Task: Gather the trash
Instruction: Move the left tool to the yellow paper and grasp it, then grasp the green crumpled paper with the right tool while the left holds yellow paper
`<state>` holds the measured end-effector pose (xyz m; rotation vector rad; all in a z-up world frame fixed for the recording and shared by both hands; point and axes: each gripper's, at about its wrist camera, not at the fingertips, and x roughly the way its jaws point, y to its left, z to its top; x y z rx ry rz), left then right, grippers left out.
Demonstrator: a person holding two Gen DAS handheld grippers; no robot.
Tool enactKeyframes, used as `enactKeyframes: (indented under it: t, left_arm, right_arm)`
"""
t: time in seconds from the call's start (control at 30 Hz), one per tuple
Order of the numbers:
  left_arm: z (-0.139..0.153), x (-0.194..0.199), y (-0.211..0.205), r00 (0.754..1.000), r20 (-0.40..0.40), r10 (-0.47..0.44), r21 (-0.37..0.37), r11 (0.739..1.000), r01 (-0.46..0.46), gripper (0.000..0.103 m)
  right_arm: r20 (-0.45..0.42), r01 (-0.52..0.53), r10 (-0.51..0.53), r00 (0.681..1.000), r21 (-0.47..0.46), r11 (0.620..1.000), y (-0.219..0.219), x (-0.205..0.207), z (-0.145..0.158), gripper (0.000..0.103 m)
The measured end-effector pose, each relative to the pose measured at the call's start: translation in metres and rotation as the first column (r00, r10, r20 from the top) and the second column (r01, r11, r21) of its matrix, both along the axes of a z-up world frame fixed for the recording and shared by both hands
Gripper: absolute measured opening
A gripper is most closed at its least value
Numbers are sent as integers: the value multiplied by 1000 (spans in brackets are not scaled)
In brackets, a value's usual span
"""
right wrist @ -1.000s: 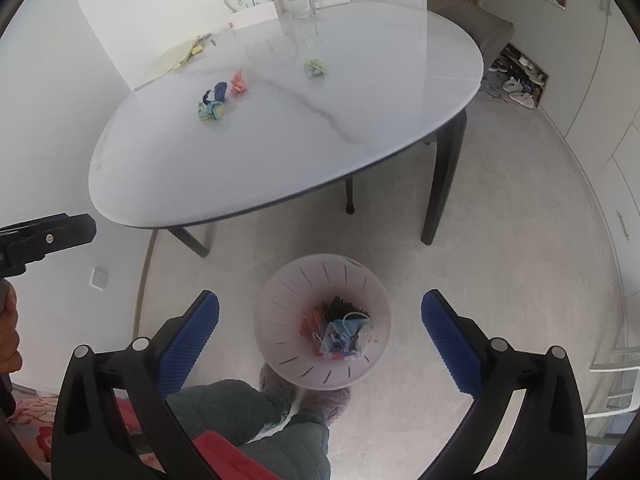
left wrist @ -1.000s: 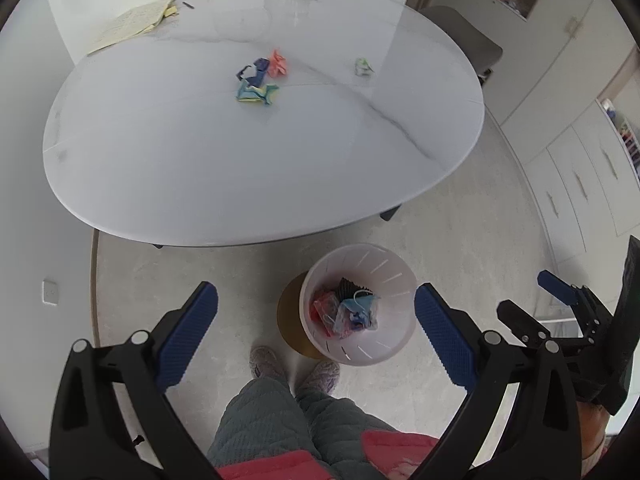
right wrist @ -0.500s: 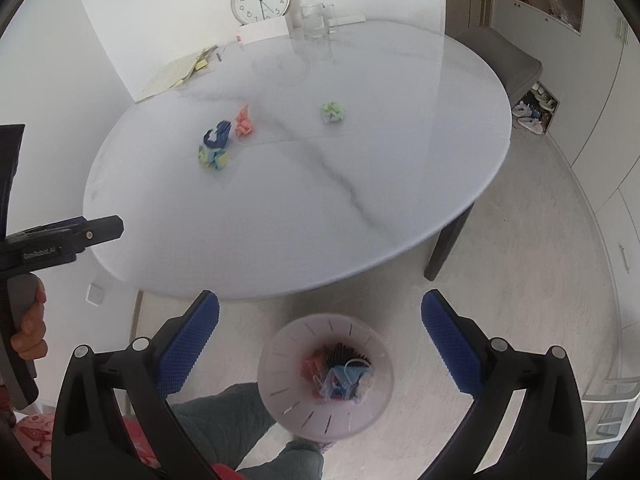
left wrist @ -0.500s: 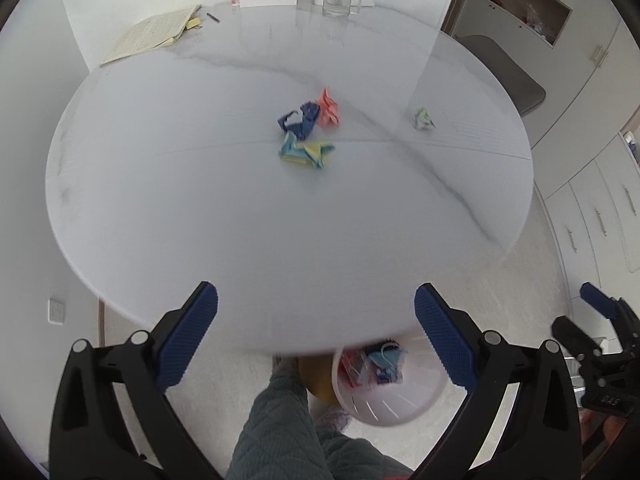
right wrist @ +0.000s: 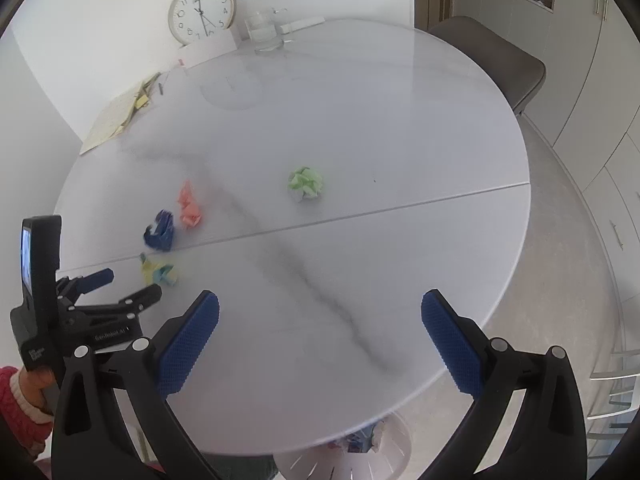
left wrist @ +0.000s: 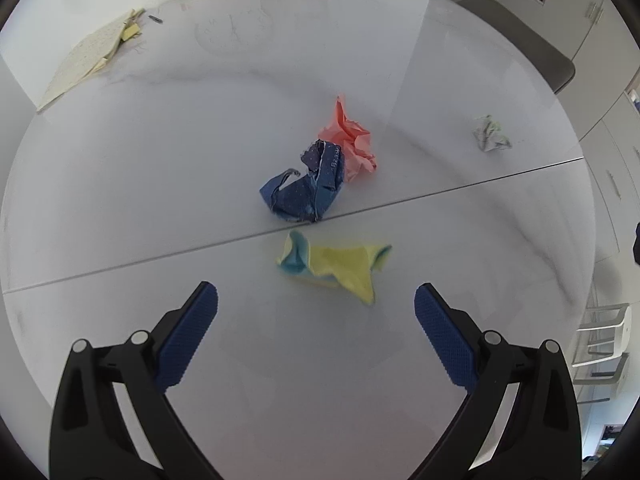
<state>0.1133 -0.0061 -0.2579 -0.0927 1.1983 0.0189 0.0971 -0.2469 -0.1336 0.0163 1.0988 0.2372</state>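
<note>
Left wrist view: left gripper (left wrist: 316, 300), jaws wide apart and empty, has swung up from the bin to hover over the table (left wrist: 120, 200), just short of the yellow-blue scrap (left wrist: 336, 266). Blue wad (left wrist: 308, 192) and pink wad (left wrist: 352, 142) touch beyond it. Right gripper (right wrist: 320, 312) likewise open, green wad (right wrist: 306, 183) ahead (bin (right wrist: 360, 456) now under table edge). Next pickup looks imminent.

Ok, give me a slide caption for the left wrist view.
Open left gripper hovers over the table, nearest a yellow-and-blue paper wad.
</note>
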Motion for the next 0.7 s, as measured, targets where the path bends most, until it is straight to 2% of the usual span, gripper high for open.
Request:
enactKeyframes:
  t: [0.27,0.37,0.43,0.5,0.7]
  left_arm:
    - [-17,22,-3,1000,-14,15,15,1000,-15,92]
    - [-18,21,-6,1000,-18,17,23,1000,-17,82]
    - [-19,22,-7,1000,-21,15,29,999,-15,71]
    - [-20,20,-6,999,-25,20,7,1000,-20,63]
    - [-17,13,-2,999,-16,50,-13,999,-51,60]
  right_arm:
    - [-28,-50,50,998,-4,999,18,38,-18,100]
    - [-28,-82,82,996,-22,996,22,44,-21,100]
    - [-33,-87,86,996,-18,996,23,48,-22,100]
    - [-42,-94,93,995,-5,996,22,52,-23,100]
    - [-72,-117,117,991,-4,993,26,71,-36,100]
